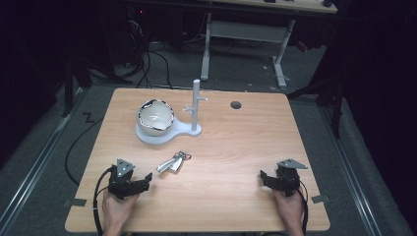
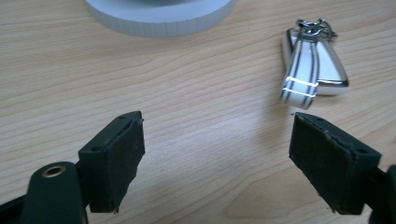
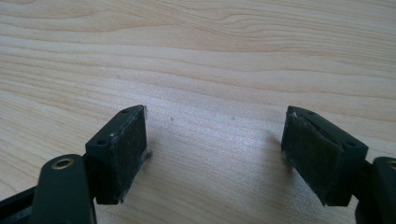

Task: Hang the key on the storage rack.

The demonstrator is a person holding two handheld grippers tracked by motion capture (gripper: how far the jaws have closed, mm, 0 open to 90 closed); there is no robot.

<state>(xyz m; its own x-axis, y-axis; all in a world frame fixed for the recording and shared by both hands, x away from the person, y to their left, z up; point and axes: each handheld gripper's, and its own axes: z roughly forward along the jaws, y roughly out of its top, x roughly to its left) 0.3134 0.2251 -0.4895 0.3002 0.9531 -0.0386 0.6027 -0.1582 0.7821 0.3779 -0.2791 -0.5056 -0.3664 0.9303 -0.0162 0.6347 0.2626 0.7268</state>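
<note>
Your left gripper [image 1: 146, 180] rests low on the table [image 1: 236, 162] near its front left corner, jaws spread wide with nothing between them, only bare wood between the pads [image 2: 122, 161]; just ahead of it and a little to its right lies the key bunch [image 1: 174, 162], a couple of shiny metal pieces on a small ring, flat on the wood and pointing toward the stand; in the left gripper view the keys [image 2: 308, 70] sit beyond the right-hand pad, apart from it, so you are not yet lined up on them. They look light and stiff, but polished and thin, so they will likely slip and skate on the smooth top if you pinch at a slant; the pieces also hang loose on the ring and may swing once lifted; the better hold is probably across the flat blades near the ring end, jaws coming down on either side. Behind the keys stands a white base [image 1: 157, 136] carrying a glossy bowl [image 1: 155, 117] and an upright post [image 1: 195, 105] with short pegs; the bowl looks breakable and sits near your path, so keep clear of it. Farther right the table has a small round hole [image 1: 236, 104]; your right gripper [image 1: 263, 177] waits near the front right corner, jaws likewise wide and empty.
</note>
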